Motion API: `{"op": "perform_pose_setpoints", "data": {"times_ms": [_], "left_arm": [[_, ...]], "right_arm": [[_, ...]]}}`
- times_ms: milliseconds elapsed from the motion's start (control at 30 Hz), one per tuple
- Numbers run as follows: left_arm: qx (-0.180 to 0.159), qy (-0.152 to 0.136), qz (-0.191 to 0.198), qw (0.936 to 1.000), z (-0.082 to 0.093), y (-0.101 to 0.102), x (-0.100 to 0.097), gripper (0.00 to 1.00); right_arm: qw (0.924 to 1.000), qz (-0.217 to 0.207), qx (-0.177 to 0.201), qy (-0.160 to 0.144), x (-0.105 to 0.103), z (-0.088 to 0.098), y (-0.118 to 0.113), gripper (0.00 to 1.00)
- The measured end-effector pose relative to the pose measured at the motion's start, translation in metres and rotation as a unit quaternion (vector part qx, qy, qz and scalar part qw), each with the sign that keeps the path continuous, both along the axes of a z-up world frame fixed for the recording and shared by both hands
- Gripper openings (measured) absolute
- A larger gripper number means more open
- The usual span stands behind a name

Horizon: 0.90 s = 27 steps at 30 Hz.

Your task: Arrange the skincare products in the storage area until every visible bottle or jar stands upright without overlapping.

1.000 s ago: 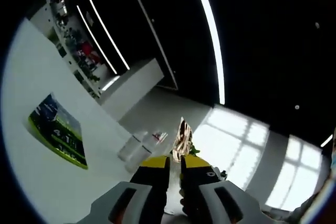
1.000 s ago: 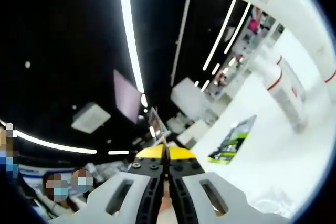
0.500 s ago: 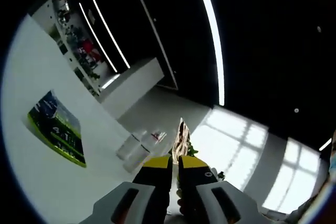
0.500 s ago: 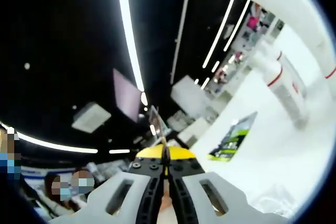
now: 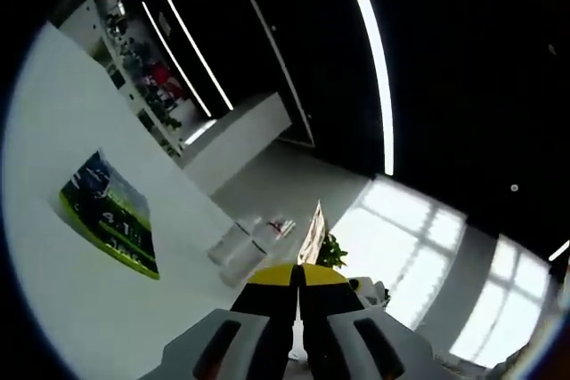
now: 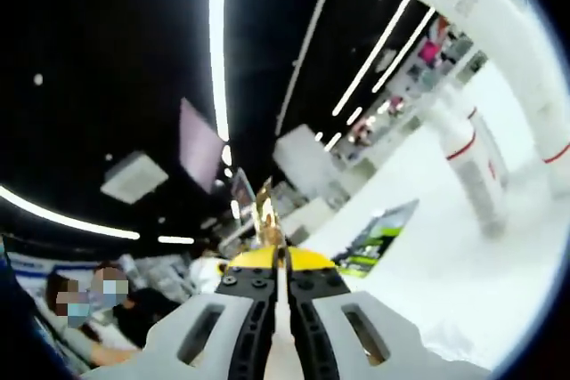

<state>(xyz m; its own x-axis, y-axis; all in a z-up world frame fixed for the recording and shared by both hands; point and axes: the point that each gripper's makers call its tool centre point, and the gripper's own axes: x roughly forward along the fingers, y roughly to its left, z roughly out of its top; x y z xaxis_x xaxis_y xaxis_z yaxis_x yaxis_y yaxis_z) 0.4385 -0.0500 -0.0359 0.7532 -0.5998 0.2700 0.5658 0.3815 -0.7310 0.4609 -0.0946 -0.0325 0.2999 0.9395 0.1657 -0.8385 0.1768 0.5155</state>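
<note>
My left gripper (image 5: 296,271) is shut, its yellow tips pressed together with nothing between them. Just past the tips, two small white containers (image 5: 239,245) sit on the white surface (image 5: 62,309). My right gripper (image 6: 283,257) is also shut and holds nothing. Far to its upper right stands a slim white bottle with a red band (image 6: 470,166). A much larger white bottle (image 6: 499,24) looms close at the view's top right, and part of another red-banded one (image 6: 557,144) cuts the right edge.
A green printed sheet (image 5: 111,220) (image 6: 372,239) lies flat on the white surface. A small stand-up card and plant (image 5: 313,236) are beyond the left tips. People (image 6: 89,300) sit at the lower left. Shelves, counters and ceiling light strips lie behind.
The left jaws have closed the small gap they had a second ago. Both cameras have swung a little; the bottles and the sheet have only shifted with the view.
</note>
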Motion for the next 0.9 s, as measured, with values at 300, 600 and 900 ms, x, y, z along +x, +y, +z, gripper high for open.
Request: {"op": "perform_pose_setpoints", "data": {"times_ms": [300,600,900], "left_arm": [[-0.07,0.169,0.027,0.9828,-0.007,0.014,0.051,0.0],[-0.033,0.323,0.05,0.9447,-0.042,-0.003,0.104,0.0],[0.028,0.363,0.089,0.9272,-0.058,0.001,0.141,0.0]], "right_arm": [[0.9887,-0.144,-0.034,-0.024,0.037,0.003,-0.036,0.0],[0.9821,-0.18,-0.01,0.055,0.059,-0.003,-0.066,0.0],[0.9829,-0.172,-0.021,0.062,0.056,-0.005,-0.064,0.0]]}}
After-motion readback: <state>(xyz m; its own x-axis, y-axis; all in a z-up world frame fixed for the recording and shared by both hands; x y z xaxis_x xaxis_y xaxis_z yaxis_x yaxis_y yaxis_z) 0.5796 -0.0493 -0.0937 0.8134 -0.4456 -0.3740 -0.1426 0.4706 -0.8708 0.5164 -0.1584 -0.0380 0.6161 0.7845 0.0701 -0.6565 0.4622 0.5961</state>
